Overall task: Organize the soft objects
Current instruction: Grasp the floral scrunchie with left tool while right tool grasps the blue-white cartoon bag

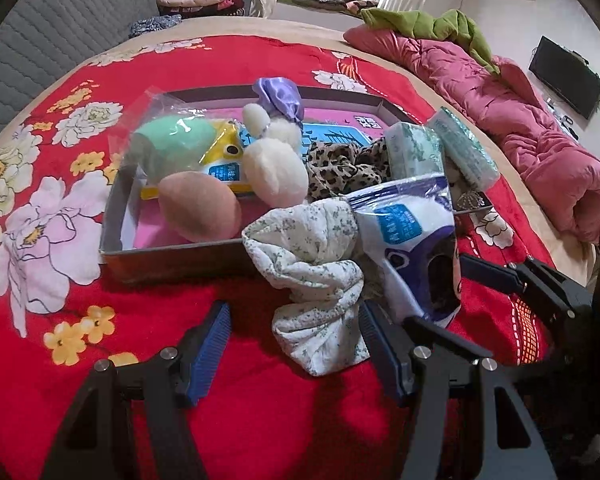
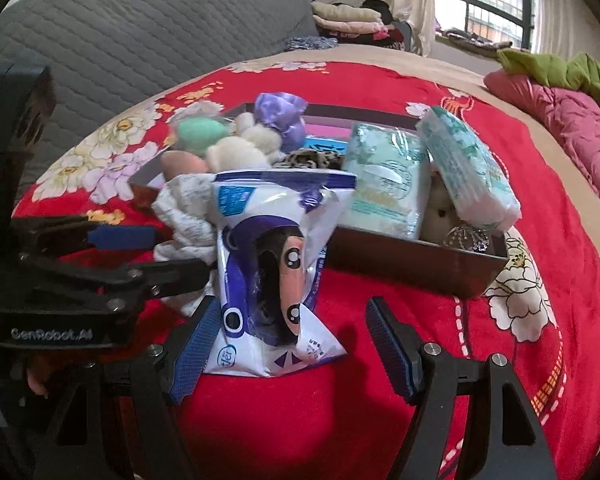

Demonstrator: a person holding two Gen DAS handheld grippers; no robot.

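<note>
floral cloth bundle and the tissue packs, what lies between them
The white and purple plastic bag stands between the floral cloth bundle and the tissue packs, leaning on the box's front wall. The right wrist view shows it best.

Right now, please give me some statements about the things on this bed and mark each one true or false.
1. The floral white cloth lies inside the tray. False: it hangs over the tray's front edge onto the red blanket.
2. The left gripper has open jaws. True.
3. The purple and white packet stands in front of the tray. True.
4. The right gripper is shut on the packet. False: its jaws stand open, with the packet's lower part between them.
5. The pink sponge lies in the tray. True.
</note>
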